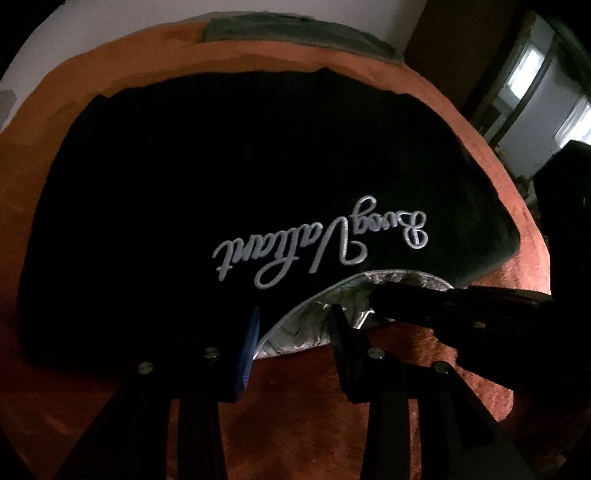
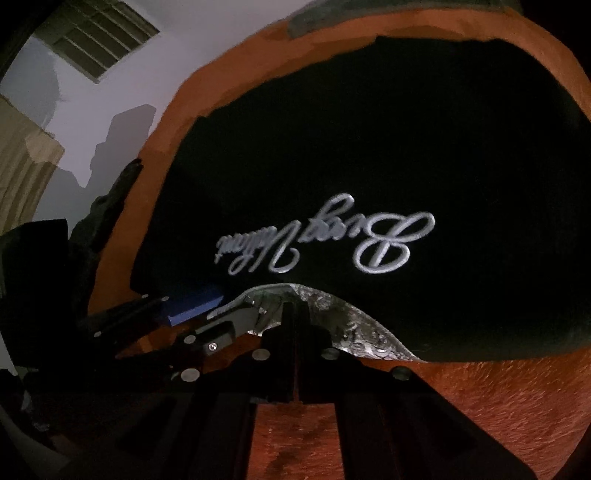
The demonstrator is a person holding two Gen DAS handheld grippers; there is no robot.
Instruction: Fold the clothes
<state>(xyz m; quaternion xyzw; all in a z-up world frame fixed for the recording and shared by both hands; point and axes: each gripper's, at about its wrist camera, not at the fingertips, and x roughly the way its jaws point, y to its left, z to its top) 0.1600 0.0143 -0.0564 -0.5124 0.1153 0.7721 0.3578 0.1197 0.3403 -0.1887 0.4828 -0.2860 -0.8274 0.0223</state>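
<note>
A black garment [image 1: 207, 177] with white script lettering lies spread flat on an orange-brown plush surface [image 1: 295, 398]. Its collar with a silver patterned lining [image 1: 314, 325] faces me at the near edge. My left gripper [image 1: 295, 328] is open, its jaws on either side of the collar. My right gripper [image 2: 297, 314] is shut on the collar lining [image 2: 354, 328]. In the left wrist view the right gripper [image 1: 376, 306] reaches in from the right onto the collar. In the right wrist view the left gripper [image 2: 218, 306] with its blue pad sits just left of the collar.
A grey-green cloth [image 1: 295, 35] lies at the far edge of the orange surface. A white wall with a window vent [image 2: 99, 40] and a beige curtain [image 2: 22, 162] stand at the left. Dark furniture [image 1: 565, 192] stands to the right.
</note>
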